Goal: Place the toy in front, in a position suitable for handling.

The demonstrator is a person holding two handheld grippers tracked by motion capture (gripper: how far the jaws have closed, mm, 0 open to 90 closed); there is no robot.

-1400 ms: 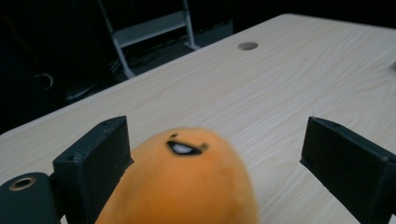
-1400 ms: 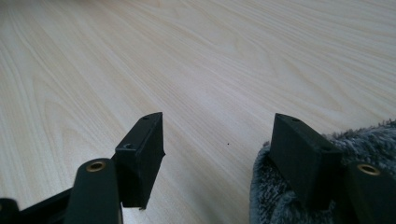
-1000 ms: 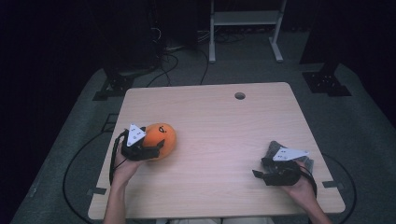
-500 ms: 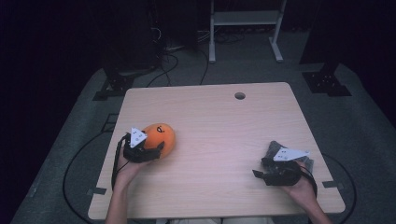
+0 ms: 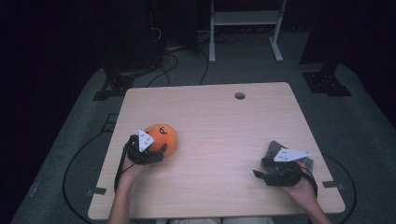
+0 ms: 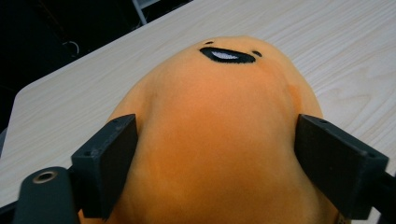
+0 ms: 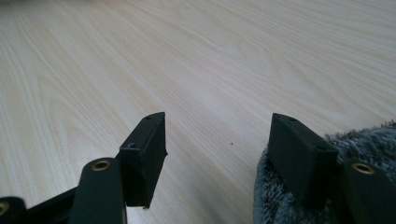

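1. Orange plush toy (image 6: 219, 140) with a stitched black smile sits between the left gripper's (image 5: 148, 150) jaws; both pads press its flanks, and the jaws have just been closing on it.
2. Beyond its jaw tips the toy's face points away across the wooden table (image 5: 224, 126).
3. Right gripper (image 7: 217, 158) rests open, nothing between its jaws.
4. Just beside its right jaw lies a grey fuzzy cloth (image 7: 369, 140), possibly touching it.
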